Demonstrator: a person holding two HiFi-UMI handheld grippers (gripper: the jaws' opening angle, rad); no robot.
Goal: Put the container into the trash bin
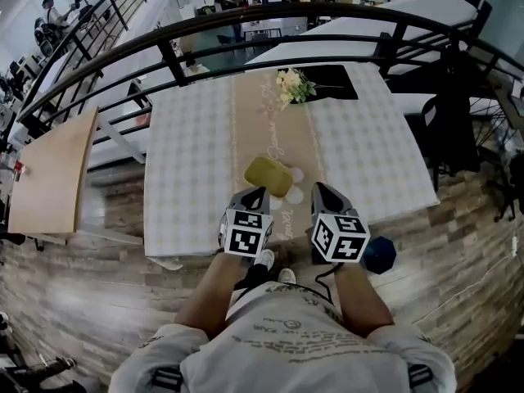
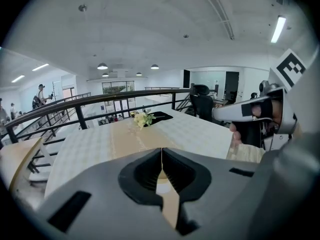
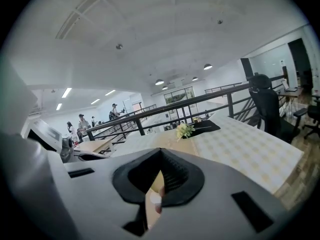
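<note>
Person at the near edge of a checked table (image 1: pixel 188 162), a gripper in each hand.

The olive-yellow container (image 1: pixel 268 175) lies flat on the tan runner (image 1: pixel 250 129), near the table's front edge. Only its smooth top shows, so its contents cannot be told.

Left gripper (image 1: pixel 260 191) (image 2: pixel 161 154): jaws fully together, holding nothing, tips just short of the container.

Right gripper (image 1: pixel 316 188) (image 3: pixel 160 156): jaws likewise met and empty, just right of the container.

Flowers (image 1: pixel 293 86) lie at the table's far end. A dark blue object (image 1: pixel 380 255) stands on the floor beside the person's right hand.
</note>
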